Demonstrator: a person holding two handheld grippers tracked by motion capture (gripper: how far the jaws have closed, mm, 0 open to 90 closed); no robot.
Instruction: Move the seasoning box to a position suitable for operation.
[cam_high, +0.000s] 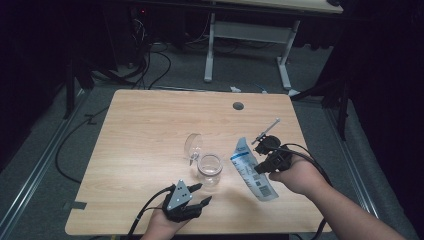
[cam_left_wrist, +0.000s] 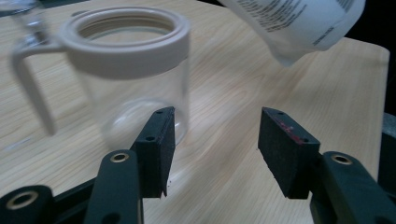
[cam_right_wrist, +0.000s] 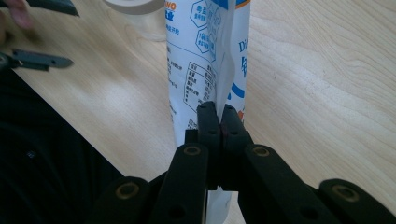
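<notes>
Nearest the person, the left tool (cam_high: 199, 193) hovers low over the wooden surface (cam_high: 145, 125) with its pads spread and nothing between them. In the left gripper view the glass jar (cam_left_wrist: 135, 79) stands just ahead and off to the side of the gap, so only one pad (cam_left_wrist: 159, 149) lines up with its wall. If the tool pushes in from there, that pad will likely nudge the jar sideways or tip it, since the jar looks light and empty.

Just beyond, the jar (cam_high: 209, 167) sits upright with its hinged lid (cam_high: 193, 146) swung open behind it. A knock could roll it toward the surface's near edge.

To the right, the right tool (cam_high: 263, 165) is pressed together on the edge of a white and blue pouch (cam_high: 251, 170), which hangs tilted beside the jar, not over it. The pinch takes only a thin fold (cam_right_wrist: 219, 105), so the pouch may slip or swing. If tilted before the jar is steadied, its contents could spill onto the surface.
</notes>
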